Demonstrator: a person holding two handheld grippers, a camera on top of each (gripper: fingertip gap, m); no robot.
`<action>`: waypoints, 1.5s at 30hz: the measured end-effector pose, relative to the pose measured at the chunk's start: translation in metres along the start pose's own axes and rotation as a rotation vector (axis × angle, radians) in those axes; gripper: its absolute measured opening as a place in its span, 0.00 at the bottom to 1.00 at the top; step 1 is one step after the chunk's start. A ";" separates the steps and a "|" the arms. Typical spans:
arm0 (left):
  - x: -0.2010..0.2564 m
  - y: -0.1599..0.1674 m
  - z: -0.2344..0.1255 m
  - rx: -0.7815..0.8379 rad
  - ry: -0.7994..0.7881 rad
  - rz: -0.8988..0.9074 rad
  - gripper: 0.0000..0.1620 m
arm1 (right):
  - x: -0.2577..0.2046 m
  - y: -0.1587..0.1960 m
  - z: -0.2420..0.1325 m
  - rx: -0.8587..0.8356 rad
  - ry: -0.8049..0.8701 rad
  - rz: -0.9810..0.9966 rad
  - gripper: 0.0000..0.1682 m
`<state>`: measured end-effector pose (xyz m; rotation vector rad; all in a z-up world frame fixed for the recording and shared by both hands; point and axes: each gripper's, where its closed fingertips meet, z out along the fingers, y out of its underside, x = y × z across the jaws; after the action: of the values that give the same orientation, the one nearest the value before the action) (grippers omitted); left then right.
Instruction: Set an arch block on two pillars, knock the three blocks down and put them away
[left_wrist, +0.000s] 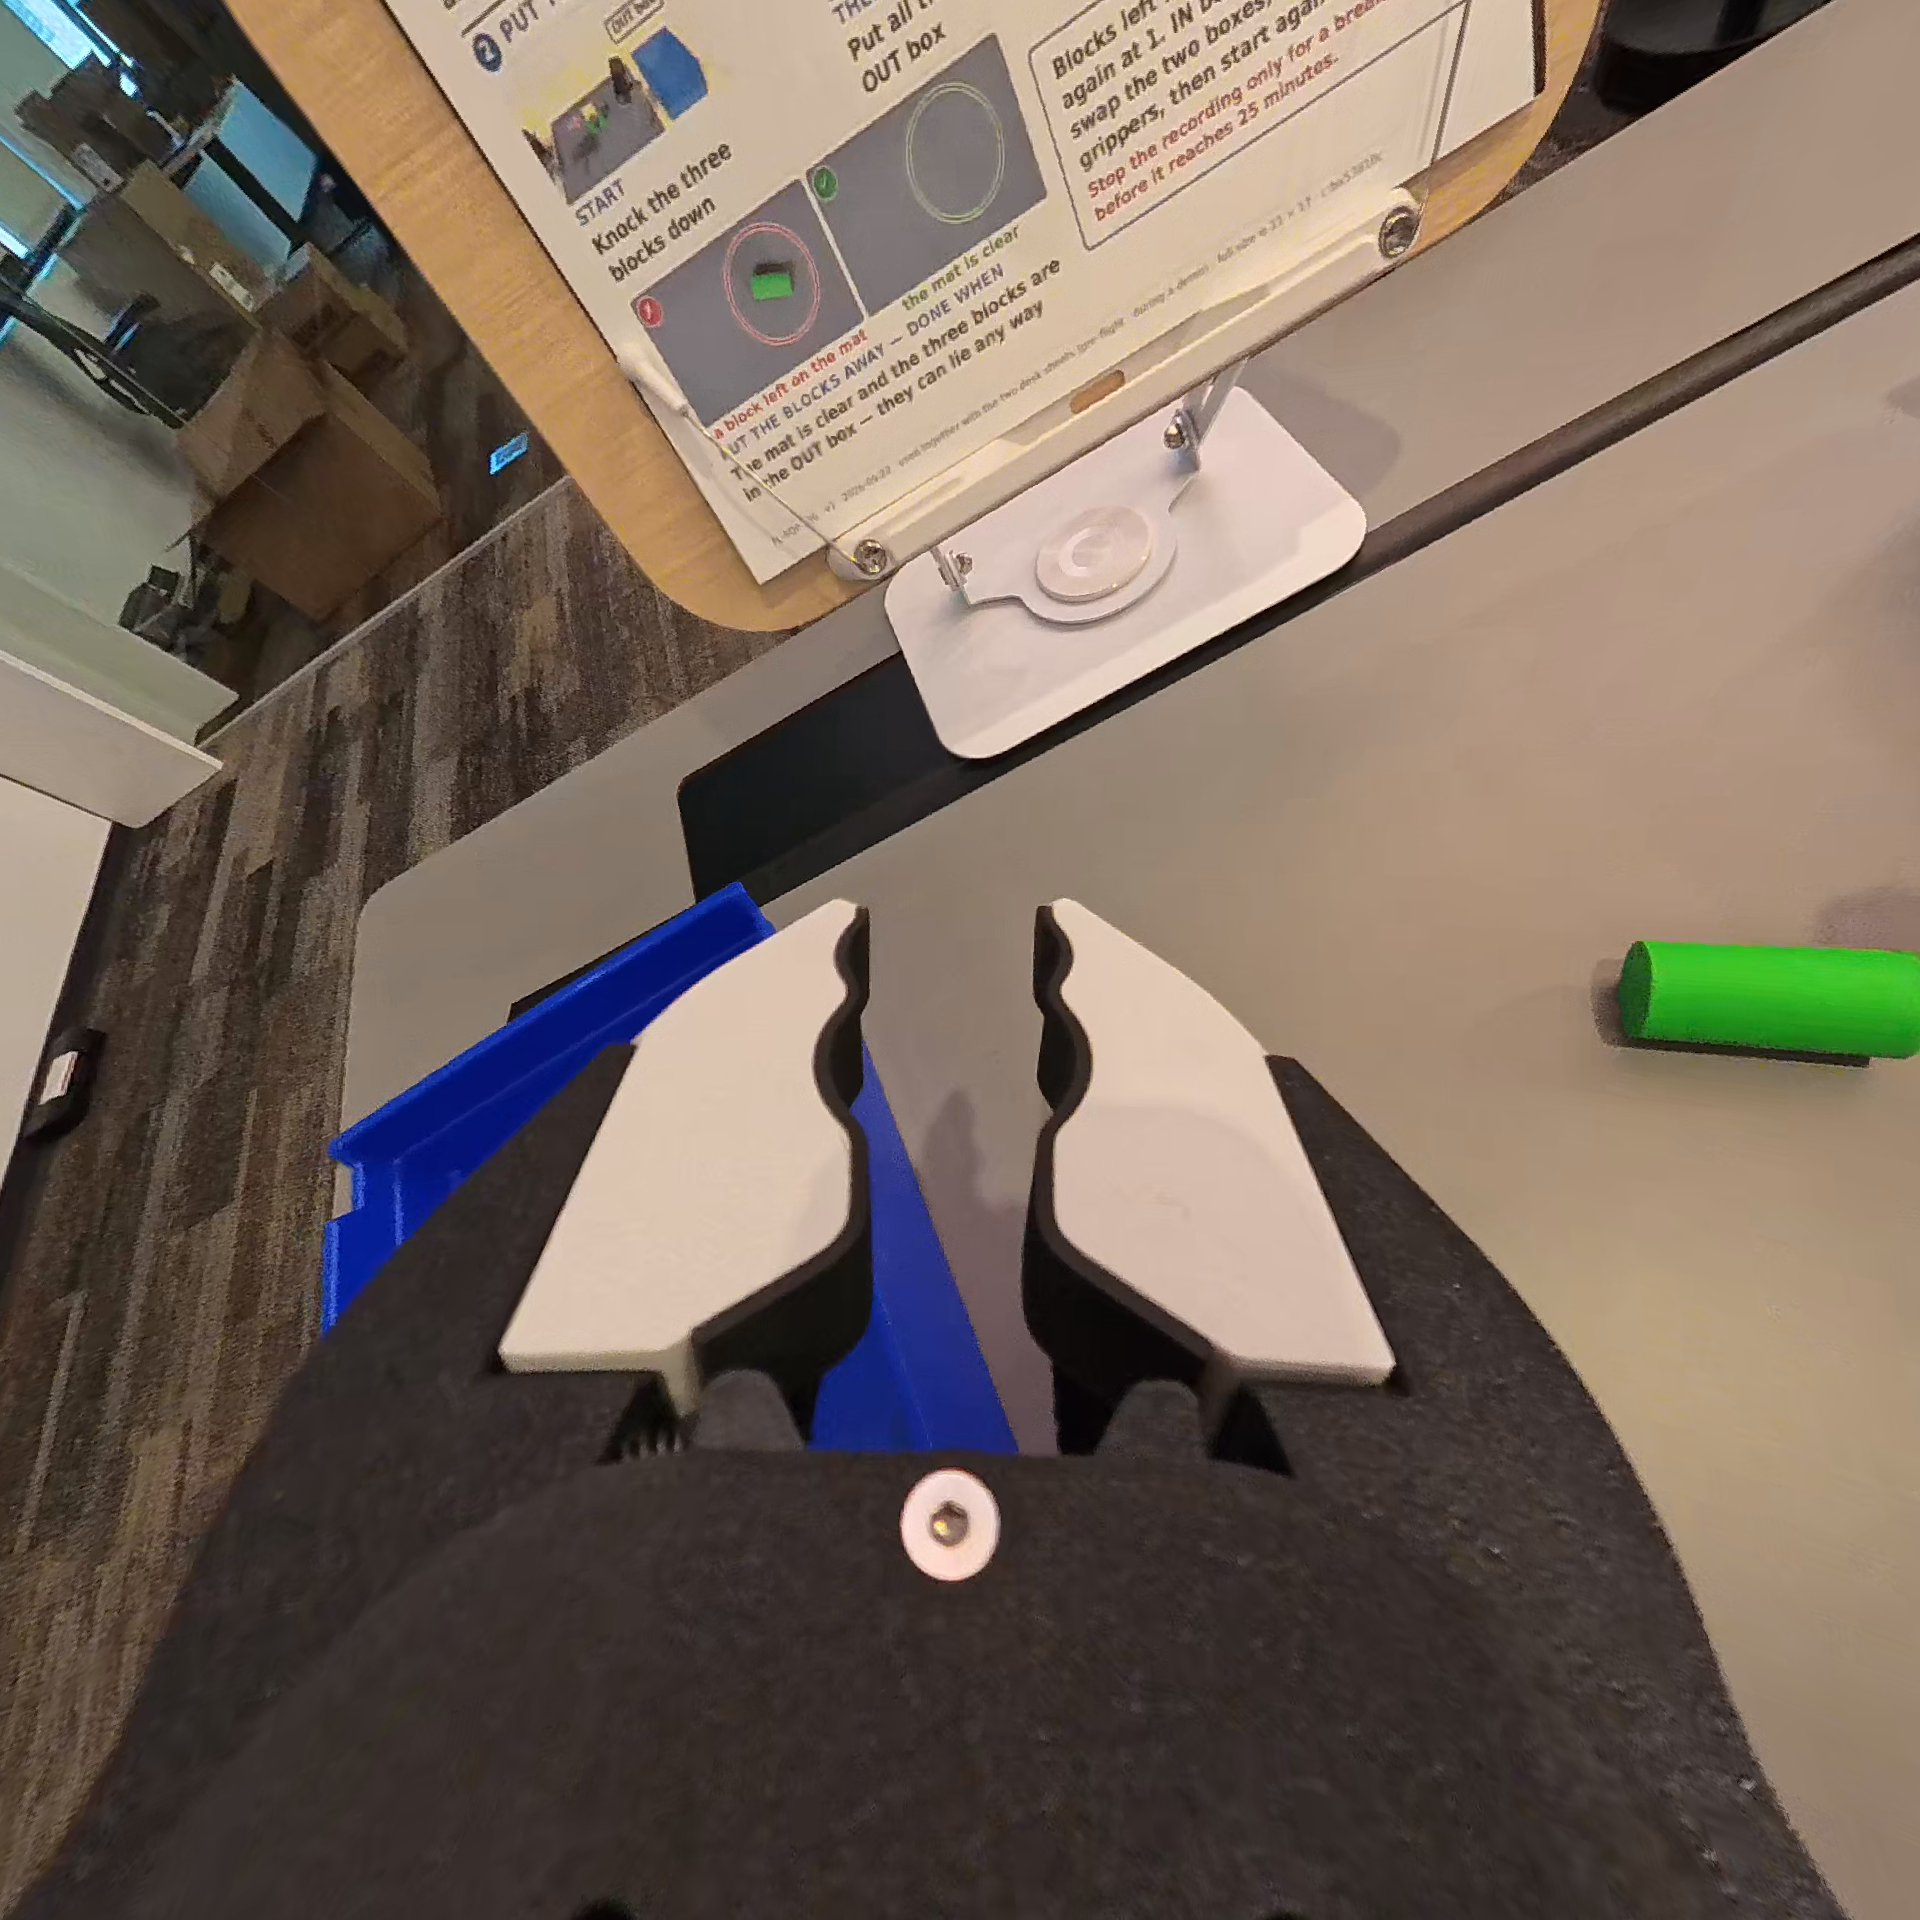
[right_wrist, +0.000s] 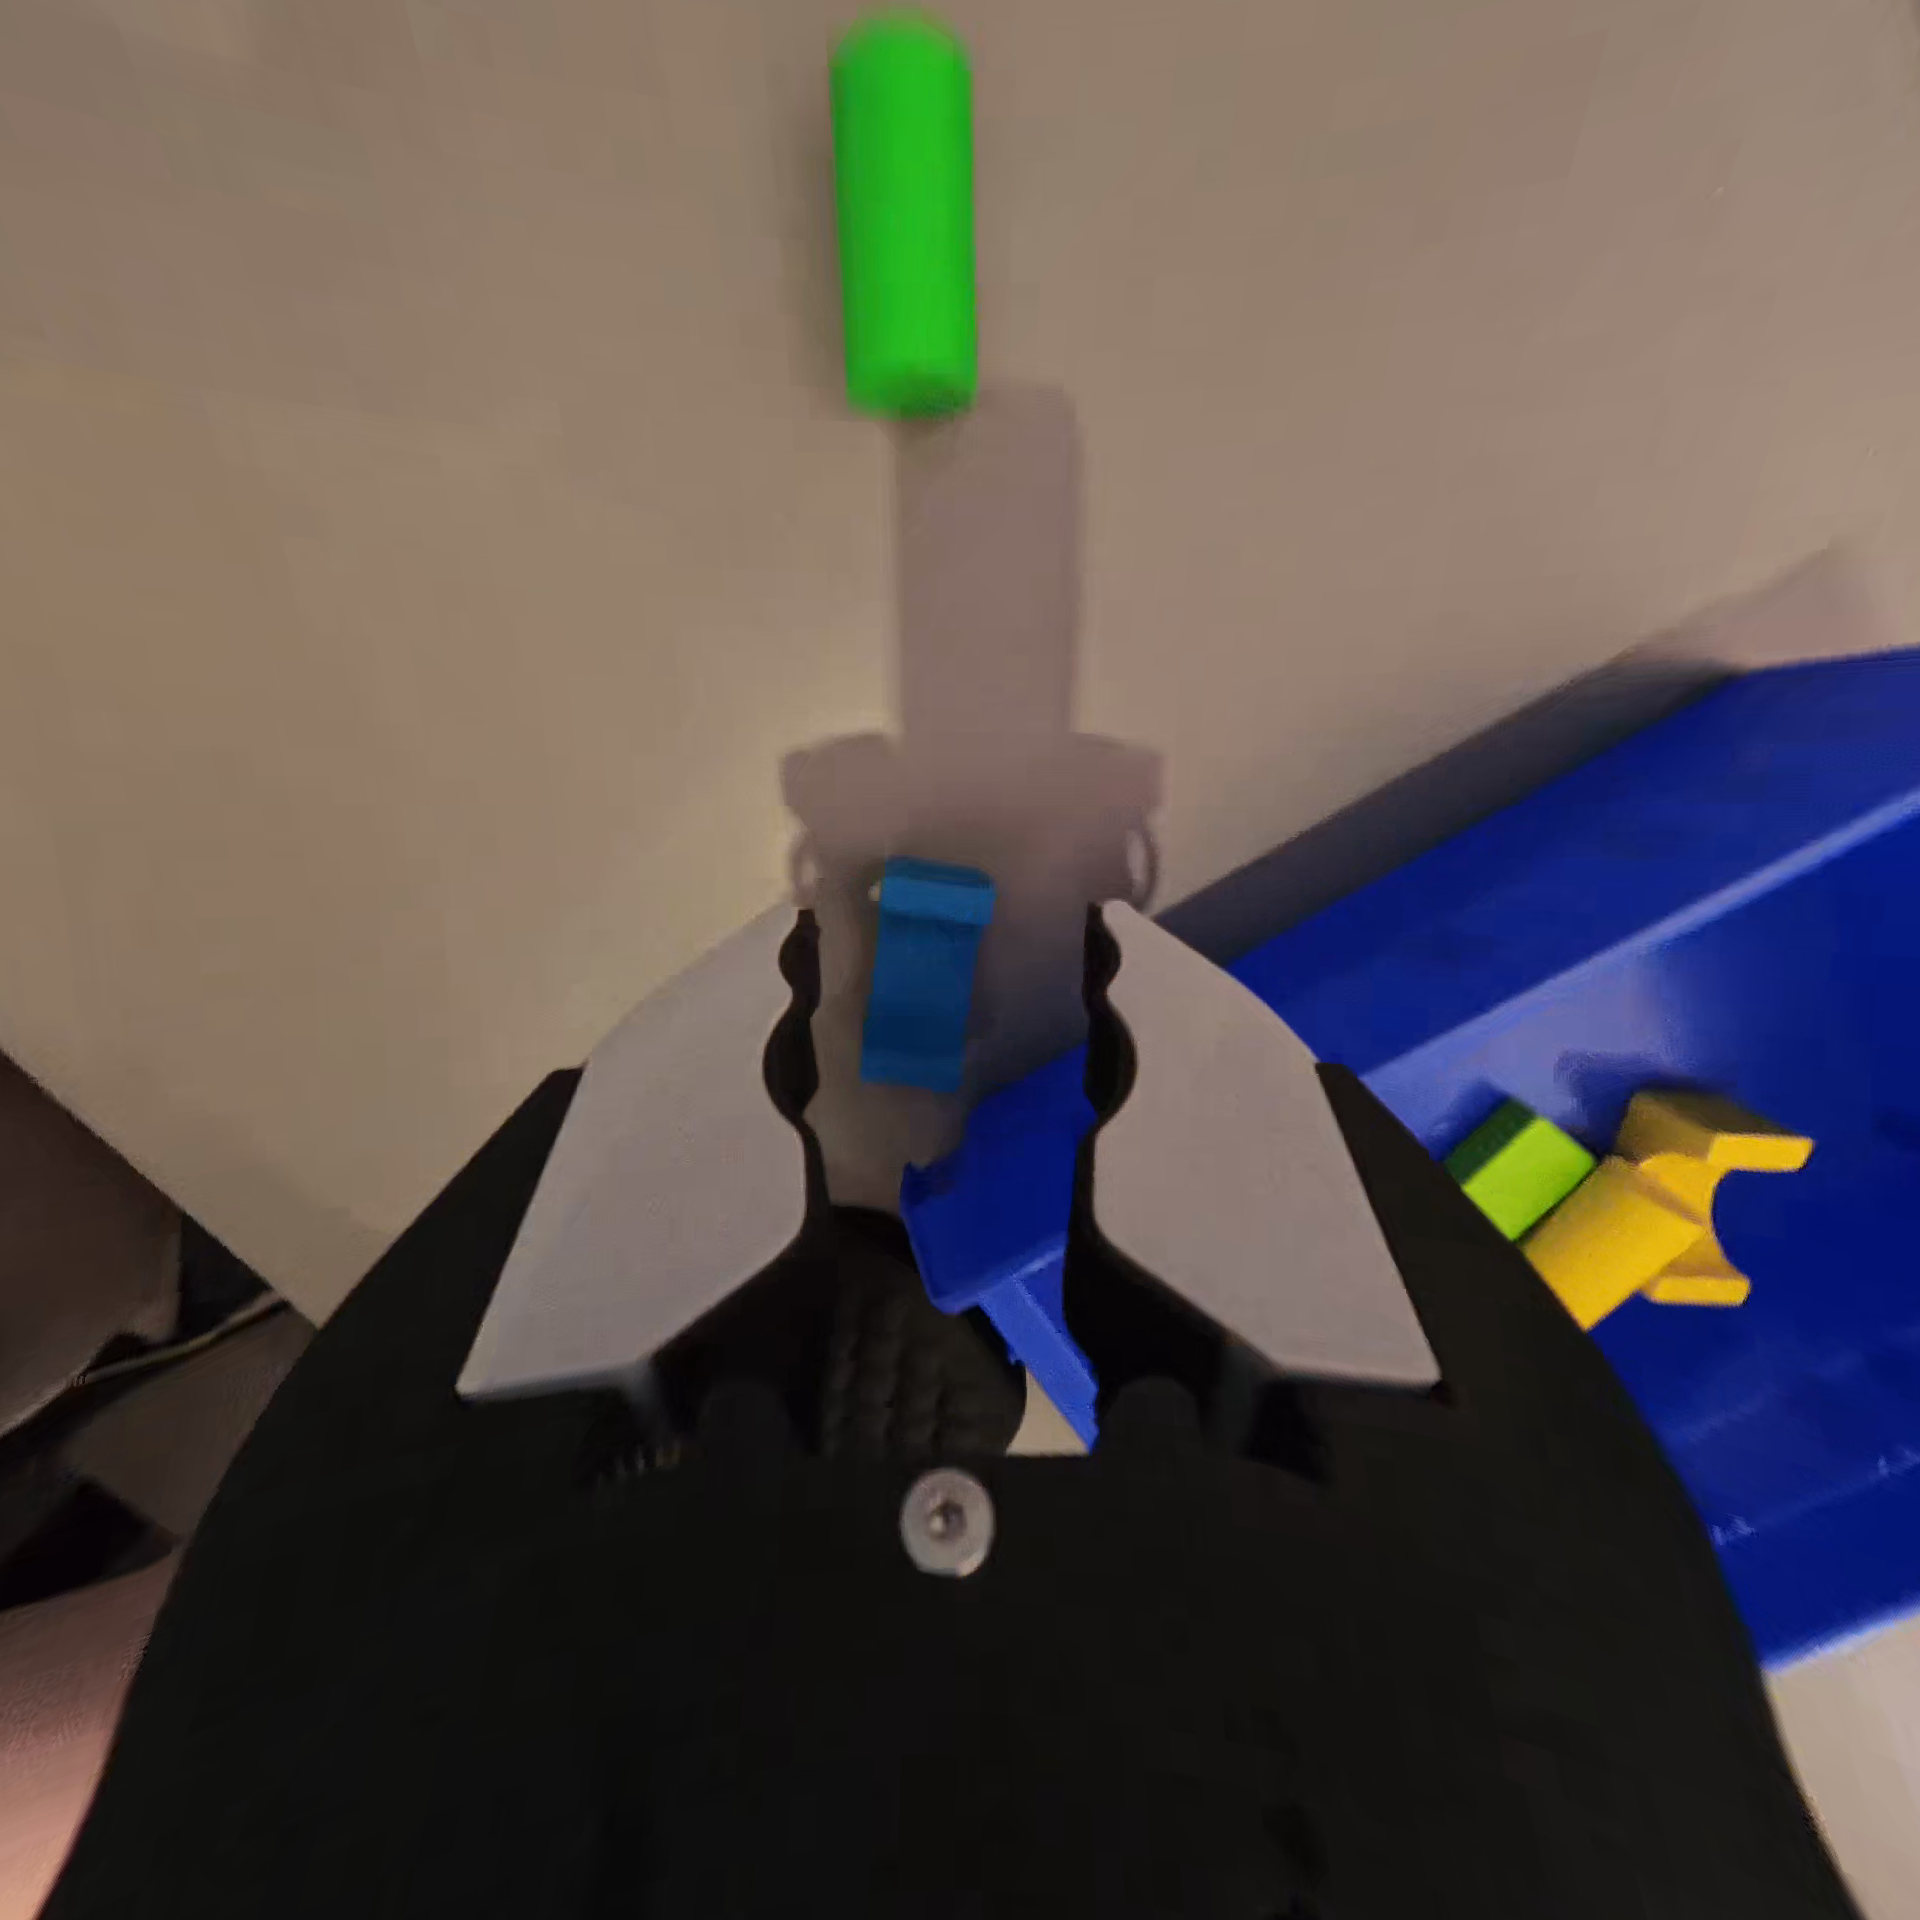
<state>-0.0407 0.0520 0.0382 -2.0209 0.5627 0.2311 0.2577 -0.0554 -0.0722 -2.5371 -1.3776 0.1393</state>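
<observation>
Clearing up is under way, I judge — the right gripper (right_wrist: 945, 997) hangs wide and empty above the blue arch block (right_wrist: 925, 971); the green pillar (right_wrist: 909, 223) lies at twelve o'clock, the blue bin (right_wrist: 1621, 935) at three; the left gripper (left_wrist: 948, 1023) waits open — next, close on the arch.

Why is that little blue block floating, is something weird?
The blue block sits between the open right hand-held gripper fingers, touching neither. It may be dropping or lying on the mat; blur hides which. The green cylinder lies on its side, outside the blue box.
</observation>
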 end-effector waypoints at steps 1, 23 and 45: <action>0.000 0.000 -0.001 -0.002 0.009 -0.004 0.19 | 0.000 0.005 0.013 -0.068 0.009 0.015 0.30; 0.002 0.002 -0.009 -0.016 0.066 -0.019 0.22 | -0.005 -0.100 0.061 0.262 0.016 -0.031 0.19; 0.015 0.005 -0.006 -0.043 0.089 0.007 0.22 | 0.152 0.136 0.014 0.030 0.091 0.500 0.20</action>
<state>-0.0305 0.0407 0.0318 -2.0792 0.6249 0.1595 0.4485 0.0033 -0.1163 -2.7683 -0.6799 0.1304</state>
